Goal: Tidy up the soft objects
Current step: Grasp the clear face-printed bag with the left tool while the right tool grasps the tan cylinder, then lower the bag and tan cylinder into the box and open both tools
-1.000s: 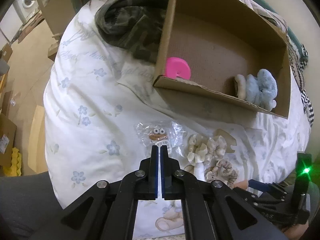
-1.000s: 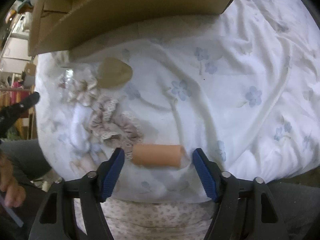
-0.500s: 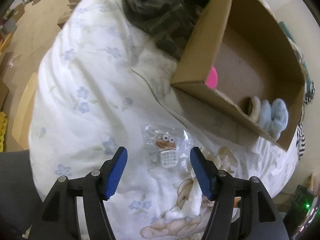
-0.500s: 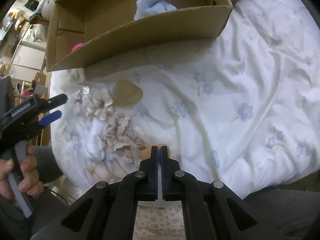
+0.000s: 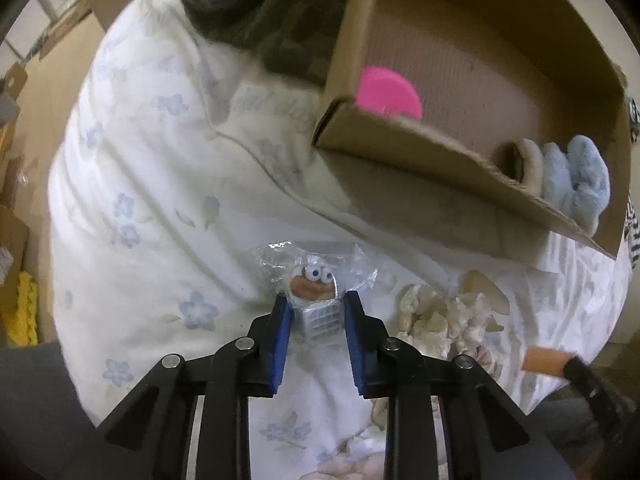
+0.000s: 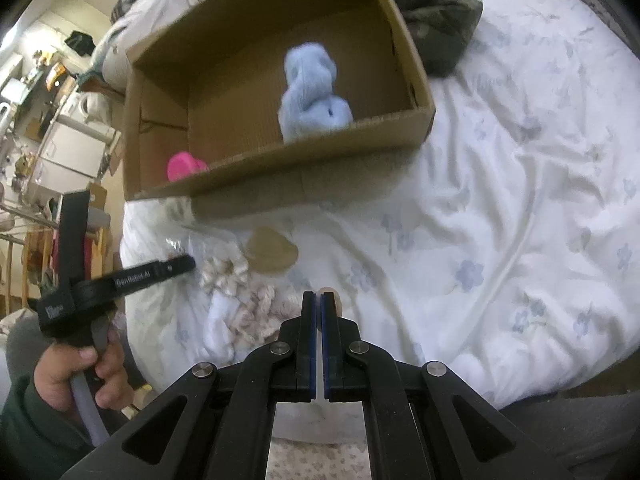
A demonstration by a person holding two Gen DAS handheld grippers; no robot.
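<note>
My left gripper (image 5: pixel 316 304) has its jaws closed partway around a small googly-eyed toy in a clear plastic bag (image 5: pixel 314 292) lying on the white floral duvet (image 5: pixel 160 184). My right gripper (image 6: pixel 319 298) is shut on a peach foam cylinder (image 6: pixel 334 300), mostly hidden behind the fingers; it also shows in the left wrist view (image 5: pixel 546 362). The cardboard box (image 6: pixel 280 168) holds a pink piece (image 6: pixel 184 164) and a light blue fluffy item (image 6: pixel 310 92). Cream and beige scrunchies (image 5: pixel 440 320) and a tan pad (image 6: pixel 272 250) lie beside the bagged toy.
A dark camouflage garment (image 6: pixel 436 12) lies behind the box. The duvet (image 6: pixel 520 200) spreads to the right. The bed edge drops off at the left, with cardboard and floor (image 5: pixel 36 92) beyond. A white cloth (image 6: pixel 218 320) lies by the scrunchies.
My left gripper opened, moved onto the bagged toy and closed partway around it. My right gripper shut on the peach cylinder and lifted, so the box interior came into view.
</note>
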